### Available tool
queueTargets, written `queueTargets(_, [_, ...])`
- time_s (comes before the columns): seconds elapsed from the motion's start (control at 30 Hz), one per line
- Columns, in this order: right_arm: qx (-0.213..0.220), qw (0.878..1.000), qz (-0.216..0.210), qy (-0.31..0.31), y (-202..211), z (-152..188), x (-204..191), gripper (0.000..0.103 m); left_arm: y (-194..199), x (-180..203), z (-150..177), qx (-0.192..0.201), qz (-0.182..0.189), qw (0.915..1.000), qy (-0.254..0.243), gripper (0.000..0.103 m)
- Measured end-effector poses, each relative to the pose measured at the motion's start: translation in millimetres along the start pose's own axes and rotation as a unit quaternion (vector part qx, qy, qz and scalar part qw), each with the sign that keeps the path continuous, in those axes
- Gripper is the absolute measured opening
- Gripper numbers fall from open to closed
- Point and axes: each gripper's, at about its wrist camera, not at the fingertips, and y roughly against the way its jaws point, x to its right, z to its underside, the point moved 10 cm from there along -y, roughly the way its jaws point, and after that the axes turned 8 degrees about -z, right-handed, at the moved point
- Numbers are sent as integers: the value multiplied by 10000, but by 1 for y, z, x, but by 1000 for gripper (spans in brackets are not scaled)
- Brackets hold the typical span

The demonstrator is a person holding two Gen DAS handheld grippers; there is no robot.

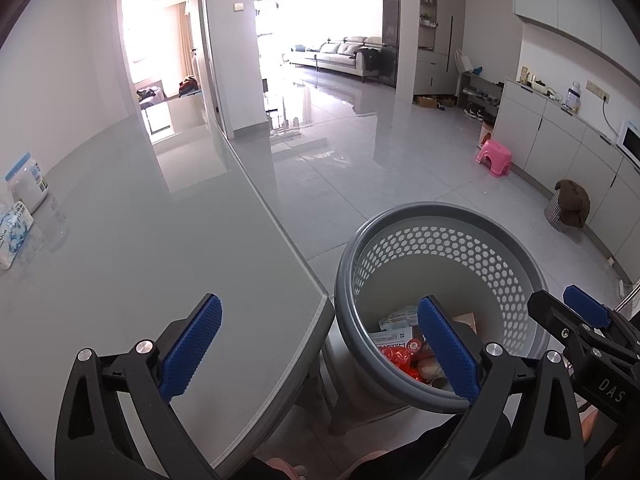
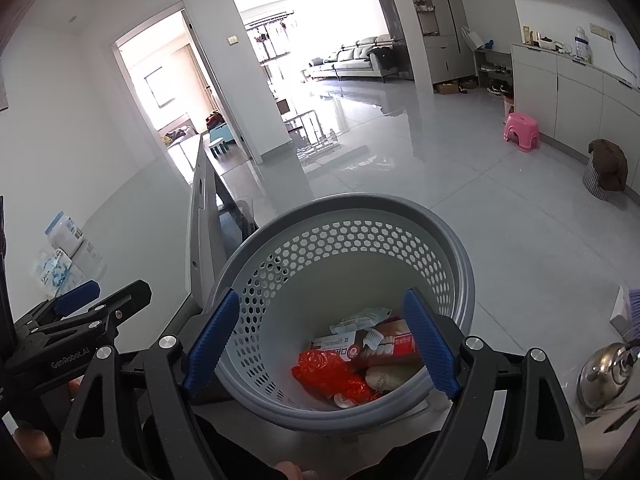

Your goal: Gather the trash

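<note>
Glossy grey floor (image 1: 360,152), white walls, pale sofa (image 1: 340,54), pink stool (image 1: 495,157).

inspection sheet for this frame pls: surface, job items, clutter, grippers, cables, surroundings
Surface: grey glossy table, no loose trash seen on it.
Job's things: perforated grey basket beside the table's corner, holding a red wrapper, a toothpaste box and other packaging.
Clutter: tissue pack and white jar at the table's far left.
Grippers: left gripper open, empty; right gripper open, empty, over the basket.
Cables: one black cord on the wall above the cabinets.
Surroundings: pink stool, sofa, kettle.
</note>
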Motion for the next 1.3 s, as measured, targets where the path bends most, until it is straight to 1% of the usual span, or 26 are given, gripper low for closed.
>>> queueTargets(0.1, [2,10000,-9,0,0,1,-1,81,1,0,0,5,17,10000,-8,97])
queueTargets(0.6, [38,10000,-18,70,7,2,-6,81,10,3,2,128,-168,9998,-47,97])
queueTargets(1.3, [40,10000,-27,87,7,4,-7,81,8,2,2,113,-143,9998,-35,97])
